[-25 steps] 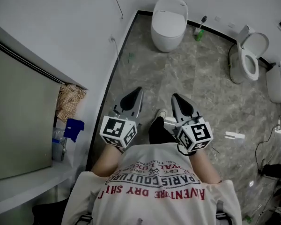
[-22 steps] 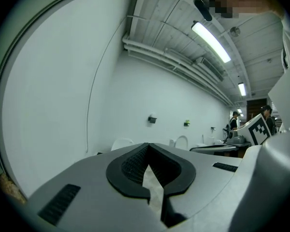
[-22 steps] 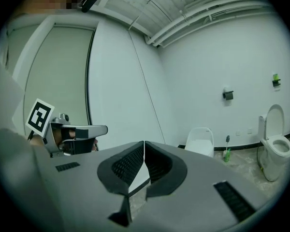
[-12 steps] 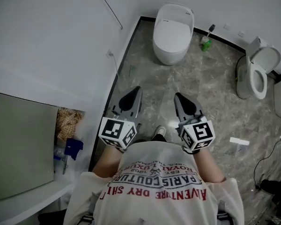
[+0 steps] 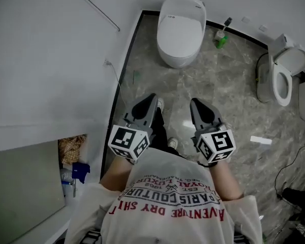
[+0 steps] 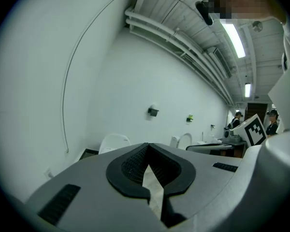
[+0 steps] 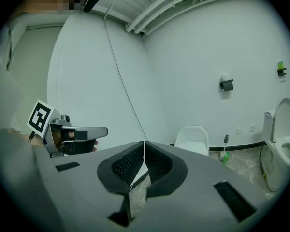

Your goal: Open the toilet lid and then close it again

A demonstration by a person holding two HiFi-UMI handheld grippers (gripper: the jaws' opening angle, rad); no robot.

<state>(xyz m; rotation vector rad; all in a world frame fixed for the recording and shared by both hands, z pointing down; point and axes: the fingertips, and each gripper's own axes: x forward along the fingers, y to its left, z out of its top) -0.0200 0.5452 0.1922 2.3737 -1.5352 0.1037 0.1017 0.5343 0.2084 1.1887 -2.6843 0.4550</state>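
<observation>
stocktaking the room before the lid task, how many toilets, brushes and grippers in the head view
toilets: 2, shut toilet, open toilet
brush: 1
grippers: 2, left gripper, right gripper
total: 5 (the white thing cut off at the right edge is not counted)

We see plain white wall (image 5: 46,70) on L w/ thin cable (image 5: 91,6), grey marble-look floor (image 5: 229,90), black skirting (image 5: 123,80) btwn them, grey panel (image 5: 20,187) lower L, ceiling pipes (image 6: 183,49) & strip light (image 6: 234,37) lit above us
</observation>
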